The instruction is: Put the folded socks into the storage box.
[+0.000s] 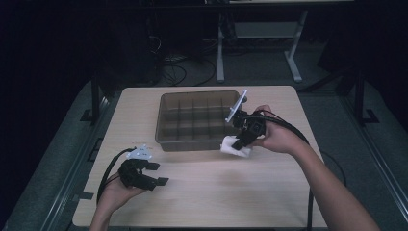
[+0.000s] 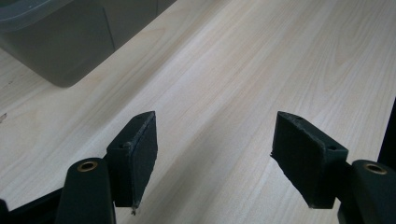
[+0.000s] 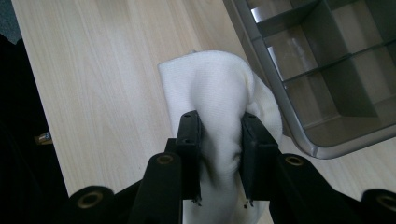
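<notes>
Left gripper (image 1: 153,173): nearest to me in the high view, low at the table's (image 1: 202,192) front left, resting in my left hand; jaws spread wide, nothing between them.
Left gripper view: I see bare pale wood between the two pads, and a corner of the grey bin (image 2: 56,42) at upper left.
Right gripper (image 1: 239,142): jaws pinched on the white cloth (image 1: 235,147), which bulges between the pads.
White cloth: I hold it just beside the bin's front right corner; whether it rests on the table I cannot tell.
Right gripper view: I see the fabric creased where the pads bite, and the bin's dividers beside it.
High view: I see the bin (image 1: 168,139) at mid table, compartments in a grid.
</notes>
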